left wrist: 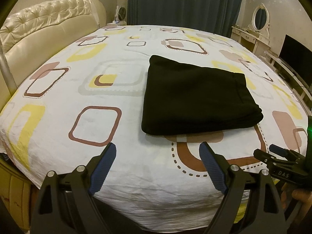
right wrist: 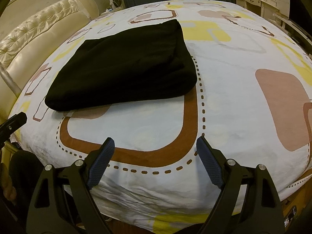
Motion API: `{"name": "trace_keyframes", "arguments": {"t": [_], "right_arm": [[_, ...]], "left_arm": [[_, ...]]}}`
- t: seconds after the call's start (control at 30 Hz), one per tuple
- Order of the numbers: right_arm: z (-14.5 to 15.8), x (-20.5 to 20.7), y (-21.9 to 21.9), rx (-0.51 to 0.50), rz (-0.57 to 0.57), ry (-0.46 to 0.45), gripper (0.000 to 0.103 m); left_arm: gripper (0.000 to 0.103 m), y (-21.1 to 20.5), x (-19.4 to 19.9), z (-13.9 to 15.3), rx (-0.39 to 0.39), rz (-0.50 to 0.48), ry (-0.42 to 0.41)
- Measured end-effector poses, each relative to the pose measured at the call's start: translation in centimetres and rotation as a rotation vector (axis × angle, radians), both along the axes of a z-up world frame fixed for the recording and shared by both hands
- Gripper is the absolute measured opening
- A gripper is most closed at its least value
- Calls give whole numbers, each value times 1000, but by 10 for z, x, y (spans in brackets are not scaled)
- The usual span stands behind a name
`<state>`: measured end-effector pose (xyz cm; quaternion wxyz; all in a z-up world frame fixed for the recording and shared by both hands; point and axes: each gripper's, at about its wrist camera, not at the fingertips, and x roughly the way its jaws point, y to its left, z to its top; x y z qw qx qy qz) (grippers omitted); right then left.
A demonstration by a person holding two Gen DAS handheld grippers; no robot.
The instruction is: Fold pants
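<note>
The black pants lie folded into a compact rectangle on the patterned bed sheet. They also show in the right wrist view, up and to the left. My left gripper is open and empty, held above the sheet near the bed's front edge, short of the pants. My right gripper is open and empty, also near the front edge, below and right of the pants. The right gripper also shows at the right edge of the left wrist view.
A cream tufted headboard runs along the left. Dark curtains hang behind the bed. A white vanity with an oval mirror and a dark TV screen stand at the right.
</note>
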<state>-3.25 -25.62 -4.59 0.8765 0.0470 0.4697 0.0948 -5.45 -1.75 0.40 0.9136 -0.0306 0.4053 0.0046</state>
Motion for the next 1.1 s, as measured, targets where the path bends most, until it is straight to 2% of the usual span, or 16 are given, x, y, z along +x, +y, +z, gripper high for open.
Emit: {"name": "trace_keyframes", "arguments": {"t": [0.73,0.8,0.87,0.97,1.07,1.1], "right_arm": [[-4,-1,5,6,35,18,86],[-5,-1,5,6,35,20,86],[-5,-1,5,6,36,18,86],[-7,-3,6,3,42,16,86],[-7,-3,9,13,56,25,86],[-2,-1,8,36,60,23,86]], "left_arm": [[87,-2,3,4,5,-12,-5],[87,-4,5,5,27,5,3],[88,-4,5,8,50,24,-20],[89,1,8,24,-14,-21,-83],[89,8,19,43,-31,-53,-144],[89,17,31,48,-29,-34,-166]]}}
